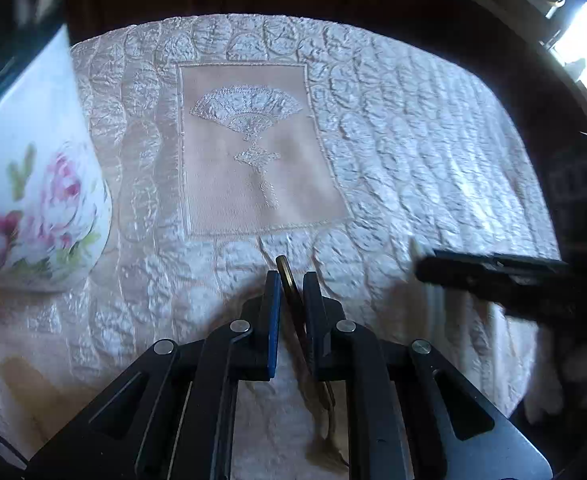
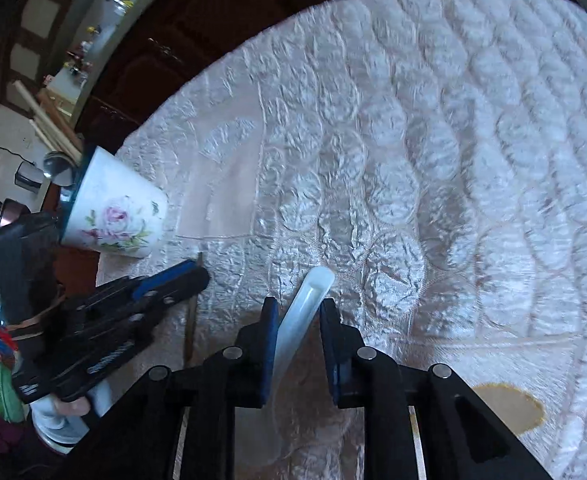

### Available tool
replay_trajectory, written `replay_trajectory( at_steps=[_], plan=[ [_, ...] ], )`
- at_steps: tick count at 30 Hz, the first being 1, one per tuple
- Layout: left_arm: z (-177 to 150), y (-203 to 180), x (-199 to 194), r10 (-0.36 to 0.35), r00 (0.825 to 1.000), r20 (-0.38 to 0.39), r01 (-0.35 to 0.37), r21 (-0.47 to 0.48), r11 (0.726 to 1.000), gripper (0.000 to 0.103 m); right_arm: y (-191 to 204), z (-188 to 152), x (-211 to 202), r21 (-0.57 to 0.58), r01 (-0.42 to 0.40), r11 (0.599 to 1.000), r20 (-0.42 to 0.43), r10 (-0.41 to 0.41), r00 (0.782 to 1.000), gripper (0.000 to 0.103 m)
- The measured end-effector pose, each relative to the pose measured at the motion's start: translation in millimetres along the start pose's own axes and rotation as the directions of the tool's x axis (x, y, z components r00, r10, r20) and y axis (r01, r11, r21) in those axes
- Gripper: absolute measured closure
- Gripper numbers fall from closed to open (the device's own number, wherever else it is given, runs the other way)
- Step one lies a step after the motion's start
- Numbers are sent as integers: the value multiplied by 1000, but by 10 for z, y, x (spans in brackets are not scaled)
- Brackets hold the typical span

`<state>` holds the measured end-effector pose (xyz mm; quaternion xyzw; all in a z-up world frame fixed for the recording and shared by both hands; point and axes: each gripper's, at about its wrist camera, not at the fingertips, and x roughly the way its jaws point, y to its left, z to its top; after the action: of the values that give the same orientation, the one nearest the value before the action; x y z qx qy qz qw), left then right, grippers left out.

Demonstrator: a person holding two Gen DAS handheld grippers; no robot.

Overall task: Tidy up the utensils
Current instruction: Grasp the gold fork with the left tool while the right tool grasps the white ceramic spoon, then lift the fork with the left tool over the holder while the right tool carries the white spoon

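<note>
Left claw (image 1: 291, 280) pinching brass utensil (image 1: 287, 280) | right claw (image 2: 298, 308) around white spoon (image 2: 309, 292), grip unclear | cup (image 1: 41, 184) left edge

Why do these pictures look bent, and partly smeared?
Both views are fisheye, so the tablecloth bulges round with dark corners. Left wrist view: the floral cup and right gripper are motion-blurred, and the window glares white. Right wrist view: the white spoon stays fairly sharp.

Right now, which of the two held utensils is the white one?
The white spoon, sitting between the fingers of the right claw. The left claw holds a thin, dark brass-toned utensil instead.
</note>
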<state>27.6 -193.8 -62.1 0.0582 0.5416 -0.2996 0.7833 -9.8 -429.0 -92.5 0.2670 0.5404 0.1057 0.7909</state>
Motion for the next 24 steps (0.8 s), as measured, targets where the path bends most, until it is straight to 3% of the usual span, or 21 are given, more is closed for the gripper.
replay_trajectory(
  at_steps=[5,11,16,24],
  plan=[
    [-139,47,-298,-36,998,43,36,8,999,94,34,31,-4,-18,21,1000,22,-21,1000,82],
    [-297,75,-828,-85,987,135,83,21,996,96,457,-36,-296,-113,16,993,122,-2,993,89],
    [-420,151,-1249,-80,974,213,76,28,997,98,850,-92,-541,-225,44,973,185,-2,983,91],
    [-474,291,-1770,-65,950,306,58,31,998,99,1303,-43,-861,-309,44,950,263,41,964,91]
  ],
)
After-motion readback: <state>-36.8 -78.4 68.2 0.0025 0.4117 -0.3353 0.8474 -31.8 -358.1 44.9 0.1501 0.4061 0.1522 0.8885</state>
